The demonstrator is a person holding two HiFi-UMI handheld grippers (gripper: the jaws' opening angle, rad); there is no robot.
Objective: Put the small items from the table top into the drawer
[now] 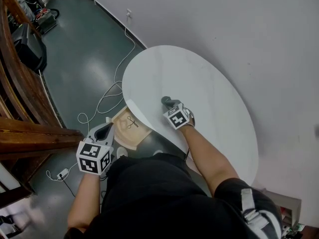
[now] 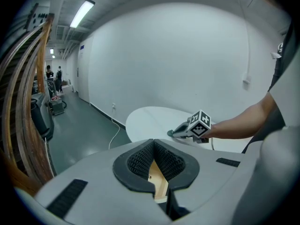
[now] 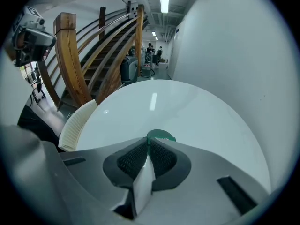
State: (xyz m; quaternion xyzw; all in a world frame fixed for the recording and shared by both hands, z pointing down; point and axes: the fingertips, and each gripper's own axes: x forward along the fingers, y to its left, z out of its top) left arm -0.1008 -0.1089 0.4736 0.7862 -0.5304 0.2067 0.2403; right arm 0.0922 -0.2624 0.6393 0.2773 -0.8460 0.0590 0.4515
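My right gripper [image 1: 168,102] rests over the round white table [image 1: 209,78], near its front-left edge. In the right gripper view its jaws [image 3: 149,142] are shut on a small flat green item [image 3: 160,136], which sticks out past the tips. Below the table edge, a light wooden drawer [image 1: 138,136] stands open with a thin dark wiry item [image 1: 131,122] inside. My left gripper [image 1: 103,131] hovers just left of the drawer, jaws shut and empty [image 2: 153,143]. The left gripper view shows the drawer's wood [image 2: 158,181] behind the pads and the right gripper [image 2: 173,133] at the table [image 2: 145,118].
A wooden staircase [image 1: 22,98] runs along the left. White cables [image 1: 107,96] and a plug strip [image 1: 63,173] lie on the dark floor. A white wall [image 1: 224,19] stands behind the table. A white ribbed panel [image 3: 77,123] sits beside the table's left edge.
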